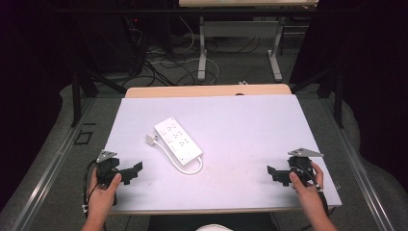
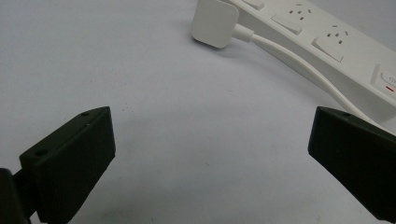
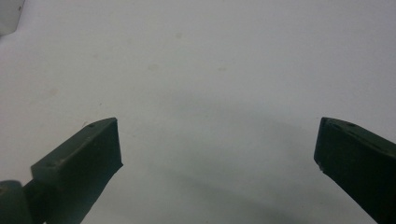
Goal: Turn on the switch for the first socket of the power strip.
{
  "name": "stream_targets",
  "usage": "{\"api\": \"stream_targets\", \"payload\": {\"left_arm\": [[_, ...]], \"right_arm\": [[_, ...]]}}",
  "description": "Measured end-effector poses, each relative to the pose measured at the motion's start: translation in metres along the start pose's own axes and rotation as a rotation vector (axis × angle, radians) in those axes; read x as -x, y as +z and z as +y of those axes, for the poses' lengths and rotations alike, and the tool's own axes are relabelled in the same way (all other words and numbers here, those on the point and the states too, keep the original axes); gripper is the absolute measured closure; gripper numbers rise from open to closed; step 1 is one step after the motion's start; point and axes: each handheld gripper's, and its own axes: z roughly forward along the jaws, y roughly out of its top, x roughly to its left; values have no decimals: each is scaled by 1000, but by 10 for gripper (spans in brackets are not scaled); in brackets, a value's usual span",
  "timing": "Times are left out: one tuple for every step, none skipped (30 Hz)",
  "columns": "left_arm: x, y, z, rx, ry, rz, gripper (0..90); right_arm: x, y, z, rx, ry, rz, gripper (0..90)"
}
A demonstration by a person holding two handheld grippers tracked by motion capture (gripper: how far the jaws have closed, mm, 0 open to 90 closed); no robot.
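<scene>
Your white power strip [image 1: 178, 139] lies flat near the middle of the table [image 1: 250, 130], its long axis running diagonally from far-left to near-right, sockets facing up. Its cord [image 1: 179, 163] loops from the near-right end back along the left side to the plug [image 1: 151, 139], which rests just beside the strip. Your left claw [image 1: 133, 172] sits at the near-left, released, jaws wide apart. Your right claw [image 1: 273, 173] sits at the near-right, likewise spread and holding nothing.
</scene>
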Motion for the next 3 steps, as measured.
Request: {"api": "stream_targets", "payload": {"left_arm": [[0,0,0,1,0,0,5],[0,0,0,0,0,0,4],[0,0,0,0,0,0,5]], "right_arm": [[0,0,0,1,2,-1,2],[0,0,0,1,6,1,2],[1,0,0,2,1,0,1]]}}
